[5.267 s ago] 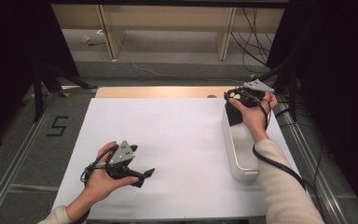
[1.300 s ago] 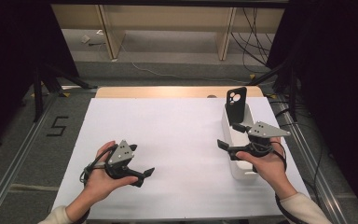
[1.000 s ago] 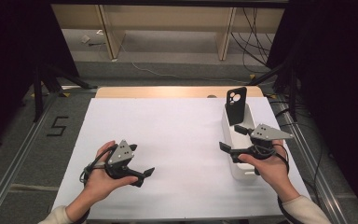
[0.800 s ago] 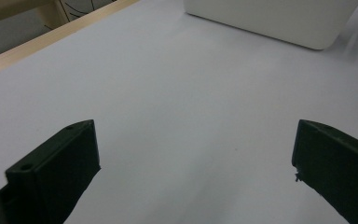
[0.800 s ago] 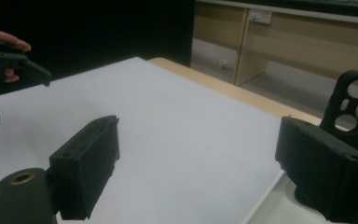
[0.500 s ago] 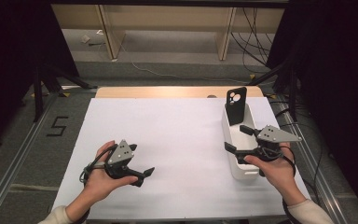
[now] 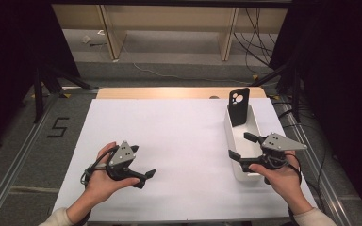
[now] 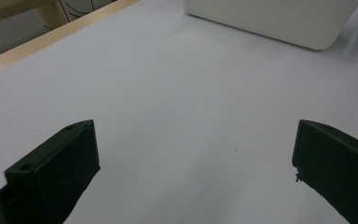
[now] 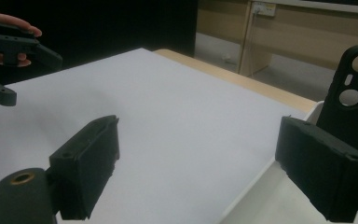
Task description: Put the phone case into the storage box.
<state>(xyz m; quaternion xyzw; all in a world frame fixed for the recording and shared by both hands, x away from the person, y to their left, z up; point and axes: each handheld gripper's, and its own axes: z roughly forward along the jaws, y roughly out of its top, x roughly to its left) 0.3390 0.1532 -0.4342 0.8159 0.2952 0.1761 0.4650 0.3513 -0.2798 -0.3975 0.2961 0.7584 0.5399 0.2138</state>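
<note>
The bottom of the black phone case (image 7: pixel 239 107) sits down inside the white bin (image 7: pixel 235 155) — its wall hides that part. In the right gripper view the case is cut off at the picture's right edge. In the left gripper view the bin is cut off at the top.

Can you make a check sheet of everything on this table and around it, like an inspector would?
Surface: white sheet covers the table; a wooden edge shows at the far side.
Job's things: black phone case stands upright at the far end of the white bin.
Clutter: nothing seen on the sheet.
Grippers: left gripper open, empty, low over the sheet; right gripper open, empty, over the bin's near end.
Cables: one trails from each gripper; more hang at the far right.
Surroundings: grey floor with a marked 5, wooden shelf legs, dark curtains.
</note>
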